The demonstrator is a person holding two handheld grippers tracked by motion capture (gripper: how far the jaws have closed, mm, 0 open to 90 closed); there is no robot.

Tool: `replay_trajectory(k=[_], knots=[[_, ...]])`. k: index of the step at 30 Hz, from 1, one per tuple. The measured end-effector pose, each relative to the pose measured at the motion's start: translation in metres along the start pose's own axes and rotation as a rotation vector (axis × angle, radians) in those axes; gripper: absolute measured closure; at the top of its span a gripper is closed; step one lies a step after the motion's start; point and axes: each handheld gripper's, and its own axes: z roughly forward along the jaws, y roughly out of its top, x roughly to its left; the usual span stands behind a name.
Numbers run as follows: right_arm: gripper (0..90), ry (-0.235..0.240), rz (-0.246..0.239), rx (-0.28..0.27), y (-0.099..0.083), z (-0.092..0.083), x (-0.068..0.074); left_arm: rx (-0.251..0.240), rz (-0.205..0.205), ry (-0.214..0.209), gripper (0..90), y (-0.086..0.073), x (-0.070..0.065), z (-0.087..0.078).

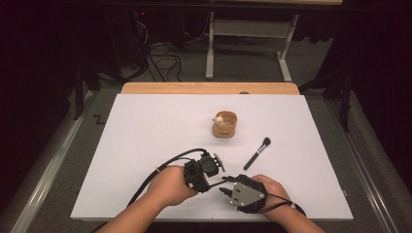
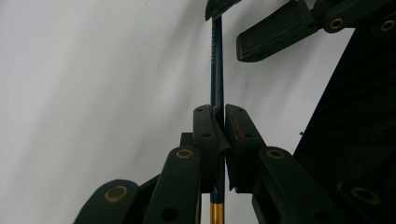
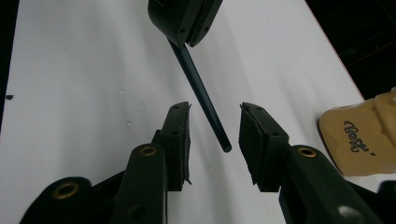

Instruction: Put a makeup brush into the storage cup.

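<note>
Near the tabletop's front edge, our left gripper is clamped on a dark thin stick, whose free end hangs between our right gripper's parted jaws, untouched. A tan cup sits mid-board and a makeup brush lies right of centre; the left half is bare.

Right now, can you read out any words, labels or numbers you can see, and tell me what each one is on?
"Best": dark script on the side of the tan rounded cup, as seen in the right gripper view.
Faint lettering runs along the dark blue slim handle clamped in the left tongs: too small and blurred to read.
No other readable text on the white table sheet.
</note>
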Motion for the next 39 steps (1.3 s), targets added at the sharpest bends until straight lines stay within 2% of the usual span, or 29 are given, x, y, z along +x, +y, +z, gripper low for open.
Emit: replay_trajectory(k=[2, 3, 9, 11, 13, 14, 15, 16, 18, 19, 25, 28, 29, 31, 33, 39], knots=[[65.1, -0.001, -0.023, 0.004, 0.000, 0.001, -0.001, 0.002, 0.002, -0.001, 83.3, 0.000, 0.000, 0.000], [65.2, -0.002, -0.010, 0.005, 0.000, 0.001, 0.001, 0.001, 0.002, -0.001, 83.3, 0.000, 0.000, 0.000], [66.8, -0.003, -0.021, 0.009, 0.001, 0.002, 0.000, 0.003, 0.000, -0.001, 83.3, 0.000, 0.000, 0.000], [67.8, -0.007, -0.047, -0.002, 0.002, 0.003, -0.002, 0.003, 0.001, -0.002, 83.3, 0.000, 0.000, 0.000], [68.5, 0.002, -0.027, 0.010, 0.002, 0.003, -0.001, 0.005, 0.005, -0.003, 83.3, 0.000, 0.000, 0.001], [68.4, 0.001, -0.044, 0.010, 0.003, 0.004, -0.001, 0.003, 0.006, -0.005, 83.3, 0.000, 0.000, 0.001], [68.4, 0.004, -0.032, 0.019, 0.002, 0.004, 0.001, 0.006, 0.008, -0.005, 83.3, 0.000, -0.001, 0.001], [68.5, 0.007, -0.064, 0.026, 0.002, 0.004, -0.001, 0.006, 0.009, -0.006, 83.3, 0.000, -0.001, 0.001], [68.4, 0.002, -0.048, 0.013, 0.004, 0.007, 0.002, 0.006, 0.011, -0.008, 83.3, 0.001, -0.001, 0.001], [68.4, 0.004, -0.079, 0.029, 0.004, 0.006, 0.000, 0.003, 0.010, -0.006, 83.3, 0.000, -0.002, 0.001], [69.9, 0.020, -0.081, 0.033, 0.004, 0.010, -0.001, 0.003, 0.016, -0.007, 83.3, 0.000, -0.001, 0.000], [71.0, 0.022, -0.109, 0.032, 0.005, 0.012, -0.001, -0.001, 0.015, -0.008, 83.3, 0.001, -0.001, 0.000], [71.0, 0.035, -0.100, 0.037, 0.006, 0.012, 0.000, -0.003, 0.014, -0.007, 83.3, 0.001, -0.001, 0.000], [70.8, 0.023, -0.114, 0.034, 0.006, 0.013, 0.000, -0.008, 0.010, -0.008, 83.3, 0.001, -0.002, 0.000], [70.8, 0.028, -0.108, 0.038, 0.007, 0.013, 0.001, -0.007, 0.008, -0.009, 83.3, 0.000, -0.002, -0.001], [71.0, 0.026, -0.135, 0.033, 0.008, 0.014, 0.000, -0.012, 0.008, -0.011, 83.3, 0.000, -0.001, -0.002]])
